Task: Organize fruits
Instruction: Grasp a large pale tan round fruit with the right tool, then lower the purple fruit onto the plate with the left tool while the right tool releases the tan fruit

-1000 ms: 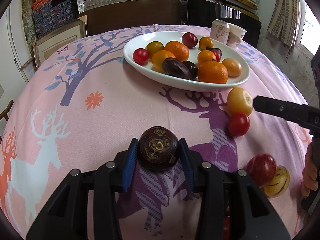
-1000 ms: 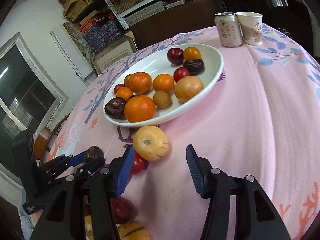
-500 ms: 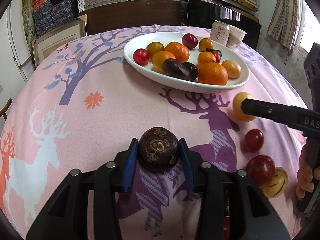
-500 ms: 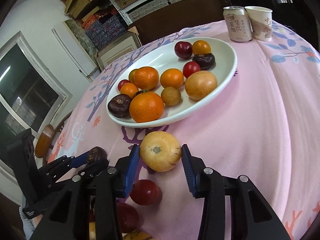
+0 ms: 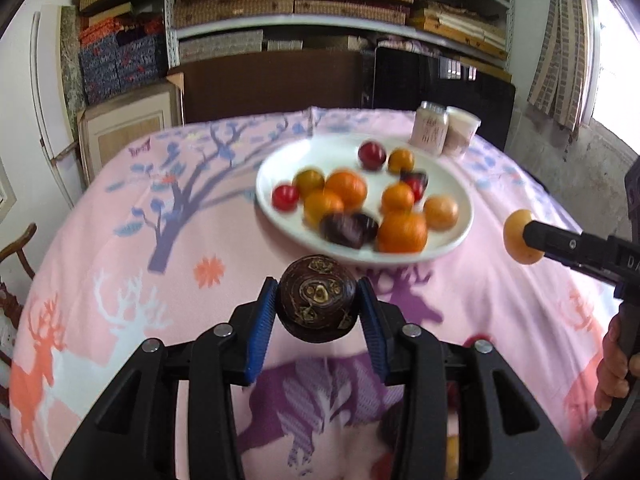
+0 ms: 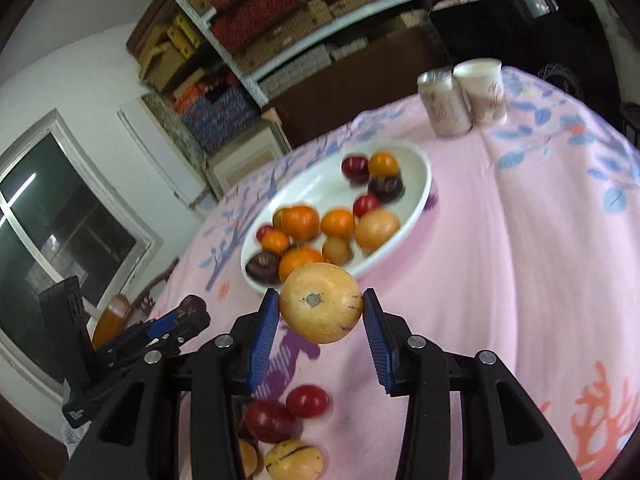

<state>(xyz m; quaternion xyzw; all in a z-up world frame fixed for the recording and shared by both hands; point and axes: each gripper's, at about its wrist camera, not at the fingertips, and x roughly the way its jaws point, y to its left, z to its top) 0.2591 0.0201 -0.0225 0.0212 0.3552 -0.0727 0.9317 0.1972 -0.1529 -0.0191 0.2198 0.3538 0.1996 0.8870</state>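
Left gripper (image 5: 318,310): we are clenching a dark brown fruit (image 5: 317,298).
Right gripper (image 6: 320,318): we are gripping a yellow fruit (image 6: 321,308), jaws just closed.
Plate (image 6: 416,196): blurred, seemingly holding oranges.

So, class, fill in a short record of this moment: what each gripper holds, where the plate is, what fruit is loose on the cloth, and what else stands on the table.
left gripper: shut on the dark fruit
right gripper: shut on the yellow fruit, jaws just closed
plate: white, beyond both grippers, holding mixed fruit
loose fruit: red tomato, red plum, striped yellow fruit
beyond the plate: can, paper cup
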